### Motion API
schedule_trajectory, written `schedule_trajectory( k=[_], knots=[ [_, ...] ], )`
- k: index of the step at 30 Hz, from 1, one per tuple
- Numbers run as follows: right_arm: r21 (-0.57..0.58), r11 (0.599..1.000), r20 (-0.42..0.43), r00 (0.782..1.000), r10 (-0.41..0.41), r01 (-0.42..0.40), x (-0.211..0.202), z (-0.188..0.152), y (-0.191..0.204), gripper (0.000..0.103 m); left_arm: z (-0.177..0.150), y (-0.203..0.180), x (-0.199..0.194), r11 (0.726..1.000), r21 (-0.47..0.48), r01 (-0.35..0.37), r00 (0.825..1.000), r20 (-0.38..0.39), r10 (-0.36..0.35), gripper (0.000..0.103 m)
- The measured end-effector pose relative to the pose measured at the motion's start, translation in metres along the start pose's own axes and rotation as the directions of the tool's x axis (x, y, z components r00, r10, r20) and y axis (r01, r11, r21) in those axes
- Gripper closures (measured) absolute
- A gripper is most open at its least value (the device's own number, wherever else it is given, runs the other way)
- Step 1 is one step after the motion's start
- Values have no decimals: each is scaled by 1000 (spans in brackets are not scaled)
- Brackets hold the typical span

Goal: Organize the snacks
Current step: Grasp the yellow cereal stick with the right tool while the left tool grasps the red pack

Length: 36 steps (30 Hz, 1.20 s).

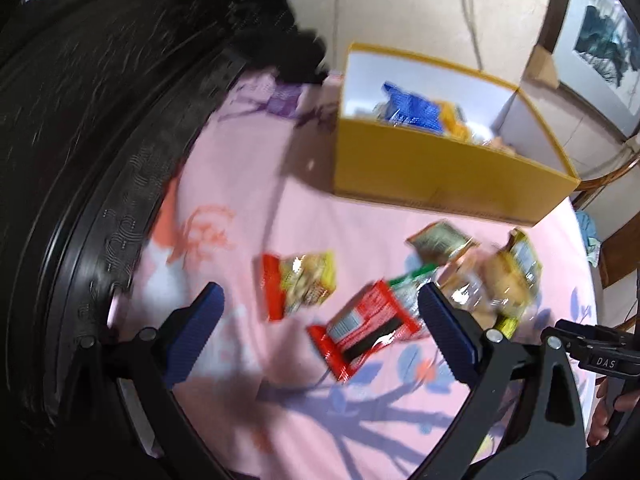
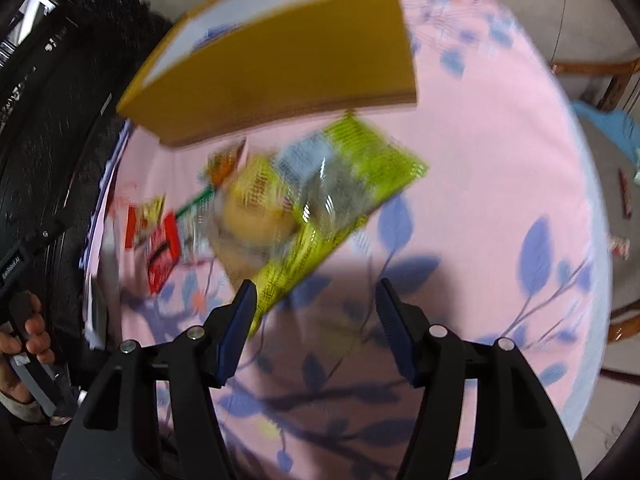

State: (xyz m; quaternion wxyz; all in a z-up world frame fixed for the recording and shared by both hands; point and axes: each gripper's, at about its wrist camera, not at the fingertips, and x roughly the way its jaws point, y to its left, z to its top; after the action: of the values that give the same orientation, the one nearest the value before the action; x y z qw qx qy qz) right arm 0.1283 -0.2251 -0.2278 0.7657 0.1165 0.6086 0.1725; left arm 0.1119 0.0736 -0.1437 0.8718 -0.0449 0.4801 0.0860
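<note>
A yellow cardboard box (image 1: 440,176) stands on the pink flowered tablecloth (image 1: 248,200) and holds a blue packet (image 1: 412,110) and other snacks. Loose snacks lie in front of it: a red packet (image 1: 364,330), a red-and-yellow packet (image 1: 300,284), a clear bag of pastry (image 1: 500,284). My left gripper (image 1: 320,304) is open above the red packet. In the right wrist view the box (image 2: 288,60) is at the top and a yellow-green packet (image 2: 320,208) lies below it. My right gripper (image 2: 316,292) is open, just short of that packet's lower corner.
A large black object (image 1: 80,160) fills the left side. A wooden chair (image 2: 600,76) stands beyond the table's right edge. A small cardboard box (image 1: 540,68) and a framed picture (image 1: 604,40) are on the floor behind. Both views are motion-blurred.
</note>
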Motion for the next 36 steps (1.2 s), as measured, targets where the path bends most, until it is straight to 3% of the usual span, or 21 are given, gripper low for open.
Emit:
schedule_trajectory(
  k=[9, 13, 14, 17, 22, 25, 27, 29, 32, 36],
  knots=[
    [-12, 997, -57, 996, -74, 73, 37, 18, 38, 39, -3, 22, -13, 998, -58, -17, 999, 47, 20, 4],
    [14, 982, -96, 978, -186, 188, 59, 21, 46, 35, -1, 42, -16, 994, -97, -47, 997, 62, 53, 4],
    [24, 983, -90, 979, -181, 184, 59, 21, 46, 29, 0, 49, -17, 992, -113, -56, 996, 66, 64, 4],
    [39, 983, -51, 983, -175, 177, 60, 18, 48, 28, 2, 68, -19, 985, -159, -65, 995, 70, 76, 4],
    [-101, 964, -55, 966, -253, 246, 67, 13, 66, 28, 0, 83, -18, 979, -187, -76, 994, 64, 89, 4],
    [-134, 957, -41, 964, -264, 256, 67, 7, 70, 35, -3, 79, -15, 984, -165, -73, 995, 55, 83, 4],
    [-150, 951, -31, 960, -277, 270, 64, 5, 68, 50, -5, 74, -13, 987, -142, -68, 996, 46, 76, 4],
    [-141, 953, -31, 961, -274, 267, 58, 6, 59, 74, -6, 68, -10, 991, -122, -62, 997, 40, 67, 4],
    [-83, 976, -59, 976, -209, 203, 51, 6, 35, 81, -7, 58, -6, 996, -83, -36, 999, 31, 39, 4],
    [-57, 982, -85, 979, -184, 179, 44, -3, 19, 82, -11, 33, 4, 999, 44, -3, 1000, 24, 2, 4]
  ],
)
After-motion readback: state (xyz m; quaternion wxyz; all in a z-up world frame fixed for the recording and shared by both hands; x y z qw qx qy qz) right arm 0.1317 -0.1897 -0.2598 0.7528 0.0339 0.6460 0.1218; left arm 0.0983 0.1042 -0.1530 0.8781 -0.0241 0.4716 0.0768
